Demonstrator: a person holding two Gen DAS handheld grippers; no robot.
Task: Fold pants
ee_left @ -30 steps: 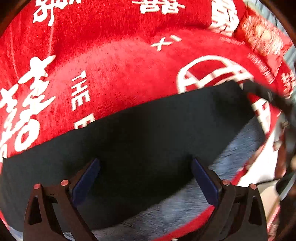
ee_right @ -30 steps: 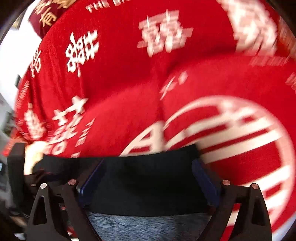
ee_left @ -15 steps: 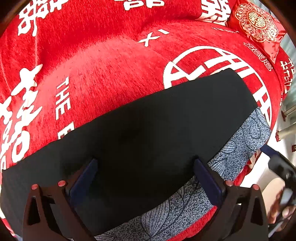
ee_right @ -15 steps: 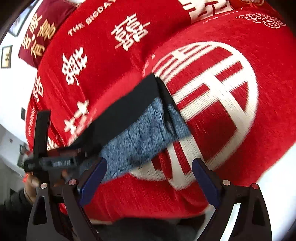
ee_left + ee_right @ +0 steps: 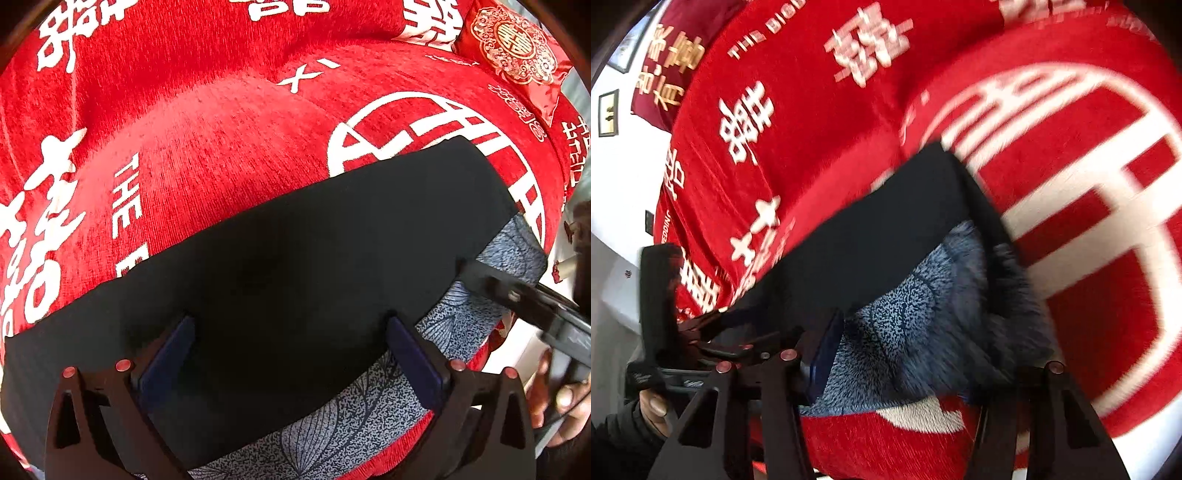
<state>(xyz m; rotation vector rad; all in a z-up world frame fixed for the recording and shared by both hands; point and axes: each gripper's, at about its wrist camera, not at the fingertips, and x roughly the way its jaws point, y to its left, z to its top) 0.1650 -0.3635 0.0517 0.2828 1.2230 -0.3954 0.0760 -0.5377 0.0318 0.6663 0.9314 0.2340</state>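
The pants (image 5: 295, 266) lie flat on a red sofa cover (image 5: 221, 147). Their top layer is black, and a blue-grey leaf-patterned layer (image 5: 354, 428) shows along the near edge. My left gripper (image 5: 291, 354) is open and hovers over the black cloth with nothing between its blue pads. The right gripper (image 5: 517, 295) enters that view from the right, over the patterned end. In the blurred right wrist view the right gripper (image 5: 908, 354) is open, low over the patterned end (image 5: 923, 314) of the pants (image 5: 886, 236). The left gripper (image 5: 683, 332) shows at the left.
The red cover (image 5: 849, 110) bears white characters and a large white circle emblem (image 5: 1108, 221). A red embroidered cushion (image 5: 513, 48) lies at the back right. The sofa's front edge runs just below the pants, with white floor (image 5: 517, 347) beyond.
The right gripper left the far black edge, swung out past the sofa's side and has come back in low over the patterned end. The left gripper has barely moved.
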